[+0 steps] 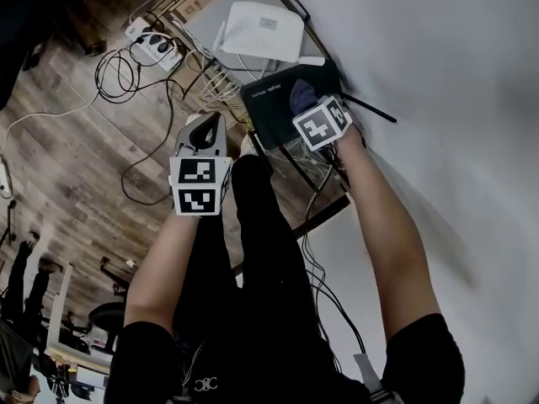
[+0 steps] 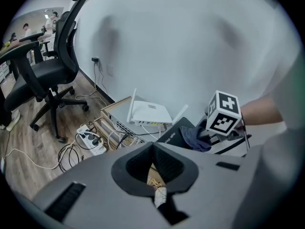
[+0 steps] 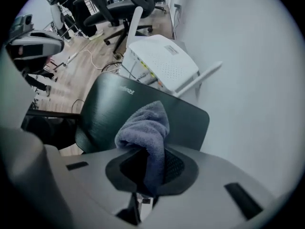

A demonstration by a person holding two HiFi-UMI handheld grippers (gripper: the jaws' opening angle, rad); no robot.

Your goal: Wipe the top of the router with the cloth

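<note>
Two hand-held grippers work over network gear set against a white wall. The right hand-held gripper (image 3: 147, 171) is clamped on a grey-blue cloth (image 3: 145, 128). The cloth's free fold bulges forward over the flat top of the black router (image 3: 102, 111), and in the left gripper view it appears to rest on that top, toward the wall side. What carries the router is hidden. The left hand-held gripper (image 2: 155, 163) is closed on nothing and hangs apart, above the wooden floor (image 1: 67, 141). A white router (image 3: 164, 61) with white antennas stands just behind the black one.

Judged step: wiping. Done well, the fold is pressed flat and drawn in overlapping passes from edge to edge, lightly enough not to shift the casing or tug its cables.

Pale lettering runs along one edge of the black router's top but is too blurred to read. The white router's small label is likewise illegible.
</note>
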